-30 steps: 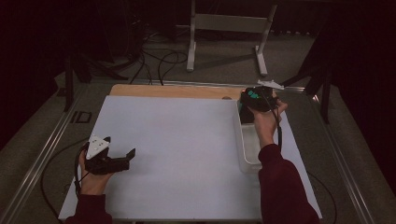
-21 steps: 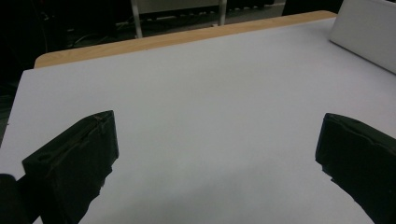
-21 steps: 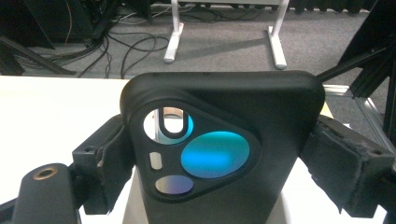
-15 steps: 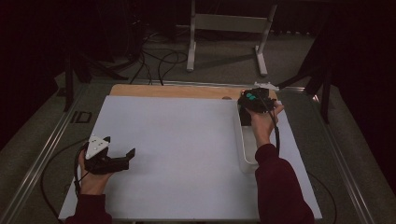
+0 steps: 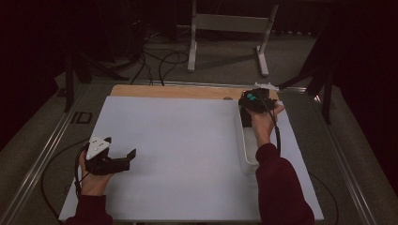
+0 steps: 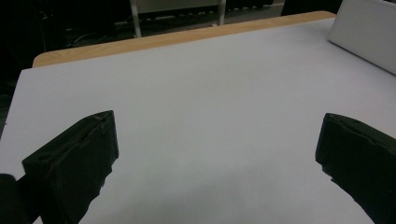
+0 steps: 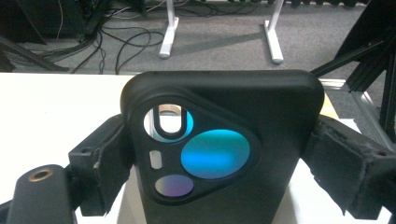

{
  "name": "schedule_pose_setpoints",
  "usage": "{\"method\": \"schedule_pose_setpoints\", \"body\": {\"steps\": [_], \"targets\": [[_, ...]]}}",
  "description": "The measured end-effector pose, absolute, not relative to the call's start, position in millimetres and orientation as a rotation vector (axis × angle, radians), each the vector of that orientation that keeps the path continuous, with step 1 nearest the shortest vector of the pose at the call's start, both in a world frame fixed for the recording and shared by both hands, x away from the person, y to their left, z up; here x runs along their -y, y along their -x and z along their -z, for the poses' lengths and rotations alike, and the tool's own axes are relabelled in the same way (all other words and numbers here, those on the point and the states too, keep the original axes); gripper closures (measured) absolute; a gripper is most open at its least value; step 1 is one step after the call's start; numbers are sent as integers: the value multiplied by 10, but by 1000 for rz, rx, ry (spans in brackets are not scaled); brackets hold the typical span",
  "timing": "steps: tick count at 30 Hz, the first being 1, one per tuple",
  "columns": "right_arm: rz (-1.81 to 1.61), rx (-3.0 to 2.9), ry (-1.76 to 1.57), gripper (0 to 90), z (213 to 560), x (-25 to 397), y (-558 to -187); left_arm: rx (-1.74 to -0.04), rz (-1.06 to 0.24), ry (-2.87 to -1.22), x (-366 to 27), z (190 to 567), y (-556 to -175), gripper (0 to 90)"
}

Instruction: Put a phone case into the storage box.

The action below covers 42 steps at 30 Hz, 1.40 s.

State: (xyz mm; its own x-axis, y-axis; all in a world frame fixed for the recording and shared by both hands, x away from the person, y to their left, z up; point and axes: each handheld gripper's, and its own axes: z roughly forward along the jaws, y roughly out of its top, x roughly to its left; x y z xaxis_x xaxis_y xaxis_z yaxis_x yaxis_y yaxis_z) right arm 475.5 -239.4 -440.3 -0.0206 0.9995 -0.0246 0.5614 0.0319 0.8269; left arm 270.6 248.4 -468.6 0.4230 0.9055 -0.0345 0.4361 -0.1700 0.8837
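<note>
Right gripper (image 7: pixel 219 154): fingers (image 7: pixel 348 161) are clamping a matte black phone case with a triangular camera cut-out (image 7: pixel 224 140) upright, over the far end of the long white plastic tray (image 5: pixel 244 150). Left gripper (image 5: pixel 123 158): fingers (image 6: pixel 74 161) are gaping wide, resting idle on the white-topped bench (image 5: pixel 178 140); the case is lifted, placement apparently remaining.

A black phone case (image 7: pixel 224 149) with a triangular camera cutout stands upright, clamped between the right tongs (image 7: pixel 219 154).
</note>
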Motion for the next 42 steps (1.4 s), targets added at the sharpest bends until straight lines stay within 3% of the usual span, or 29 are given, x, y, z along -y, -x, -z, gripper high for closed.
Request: {"method": "schedule_pose_setpoints", "body": {"steps": [5, 29, 42], "targets": [[-857, -1677, -1609, 74, 4425, 2396, -4767, -1159, -654, -1780, -2480, 4688, -2705, 0], [-936, -1665, -1559, 70, 4273, 2457, -4719, -1158, -651, -1779, -2479, 4686, -2703, 0], [-1027, -1774, -1439, 75, 4064, 2461, -4339, -1158, -650, -1779, -2472, 4684, -2700, 0]]}}
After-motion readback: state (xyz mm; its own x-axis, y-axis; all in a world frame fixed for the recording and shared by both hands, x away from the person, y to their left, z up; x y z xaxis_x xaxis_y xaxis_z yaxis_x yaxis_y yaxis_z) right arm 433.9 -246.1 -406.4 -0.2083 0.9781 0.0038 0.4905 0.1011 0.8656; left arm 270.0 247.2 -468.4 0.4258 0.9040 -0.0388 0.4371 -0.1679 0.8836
